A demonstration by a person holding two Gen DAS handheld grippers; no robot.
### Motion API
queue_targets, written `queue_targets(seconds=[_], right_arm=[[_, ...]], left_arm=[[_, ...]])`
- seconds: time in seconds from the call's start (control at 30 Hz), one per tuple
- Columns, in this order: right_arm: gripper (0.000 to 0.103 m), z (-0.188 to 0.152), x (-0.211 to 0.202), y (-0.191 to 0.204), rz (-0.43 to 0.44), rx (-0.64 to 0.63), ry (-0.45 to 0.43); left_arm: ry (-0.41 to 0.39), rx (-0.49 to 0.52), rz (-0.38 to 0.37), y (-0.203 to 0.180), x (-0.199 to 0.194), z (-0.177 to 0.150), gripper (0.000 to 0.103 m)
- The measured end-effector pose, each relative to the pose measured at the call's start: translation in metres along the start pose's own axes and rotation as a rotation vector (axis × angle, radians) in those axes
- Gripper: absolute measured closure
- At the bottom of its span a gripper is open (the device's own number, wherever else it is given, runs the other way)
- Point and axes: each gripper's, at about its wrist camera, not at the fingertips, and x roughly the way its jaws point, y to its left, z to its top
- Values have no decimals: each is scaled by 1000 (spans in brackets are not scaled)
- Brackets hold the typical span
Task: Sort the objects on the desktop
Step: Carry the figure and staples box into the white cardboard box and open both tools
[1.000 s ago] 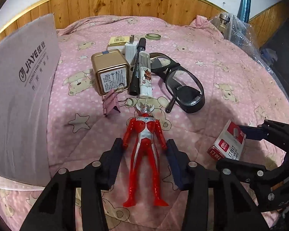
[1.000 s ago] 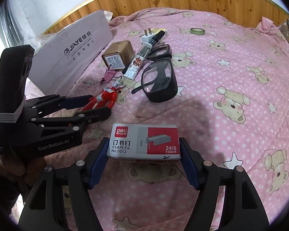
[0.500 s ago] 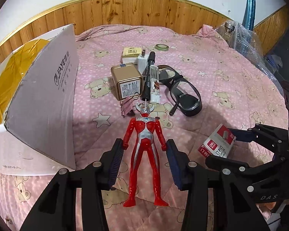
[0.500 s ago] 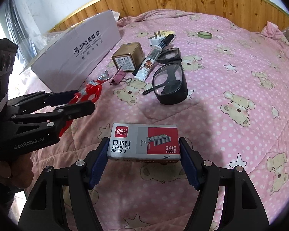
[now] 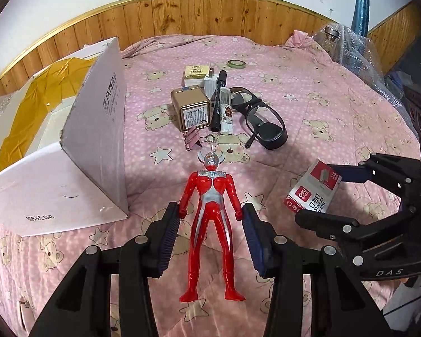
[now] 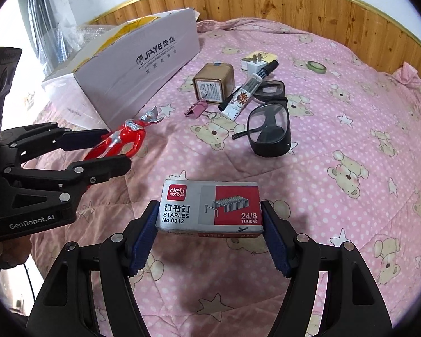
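The red toy figure (image 5: 210, 210) is clamped at its arms between the fingers of the left gripper (image 5: 210, 216), held clear above the pink bear-print quilt (image 5: 308, 106) on the bed. The staple box (image 6: 210, 206) sits pinched end to end in the right gripper (image 6: 210, 219), also lifted off the quilt.

The left wrist view looks down into the open white cardboard box (image 5: 98, 140), showing yellow tape inside it; from the right wrist view only the outer printed wall of that box (image 6: 143, 64) can be seen. The right wrist view alone shows a hand (image 6: 5, 252) under the left gripper's body (image 6: 98, 151).

Behind the figure a cluster lies together on the quilt: a gold tin (image 5: 192, 109), a pink binder clip (image 5: 192, 140) just in front of it, a black marker (image 5: 218, 98) beside a white tube (image 5: 227, 112), a white plug (image 5: 210, 82), and black-framed glasses (image 5: 262, 120) to the right. A tape roll (image 5: 236, 63) lies apart, farther back near the wooden wall panelling (image 5: 210, 16).
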Motion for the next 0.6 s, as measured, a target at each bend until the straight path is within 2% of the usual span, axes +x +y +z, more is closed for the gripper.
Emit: queue_targets(seconds=[0.27, 0.6], right_arm=[[31, 16, -16, 15, 2, -85, -2], [31, 52, -33, 44, 66, -159, -32]], left_arm=[[-35, 45, -1, 6, -39, 4, 56], [-96, 4, -11, 40, -92, 16, 56]])
